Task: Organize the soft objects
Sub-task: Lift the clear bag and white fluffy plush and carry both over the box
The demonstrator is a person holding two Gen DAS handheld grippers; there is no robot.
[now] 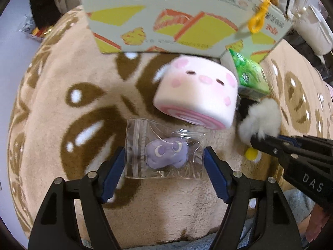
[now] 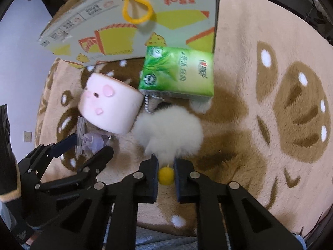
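Here the beige plush rug (image 1: pixel 62 108) with brown bread shapes fills most of both views. Across the top of each frame stands a cardboard box (image 1: pixel 166 20) printed with yellow and orange cartons, with a yellow loop (image 2: pixel 136 10) hanging over its upper edge. Just below the box, at the upper middle of the right wrist view, a green tissue pack (image 2: pixel 179 73) lies on the rug against the box's lower corner. Left of it sits a pink roll-cake plush (image 1: pixel 197 91) with a small face, tilted, its swirled end facing the bottom of the left wrist frame. Beside it, at the centre of the right wrist view, lies a white fluffy plush (image 2: pixel 170 129) with a bead chain near its top and a small yellow ball (image 2: pixel 165 175) at its lower end. The right gripper (image 2: pixel 165 166) has its 2 jaws closed on the lower fur of this plush, the yellow ball showing in the narrow gap between them. The left gripper (image 1: pixel 164 166) stands with its blue-padded jaws apart on either side of a clear zip bag (image 1: pixel 164 148) that holds a small purple plush (image 1: pixel 166 154); the pads flank the bag's edges without squeezing it. The bag rests flat on the rug directly below the roll-cake plush, in the lower middle of the left wrist frame.
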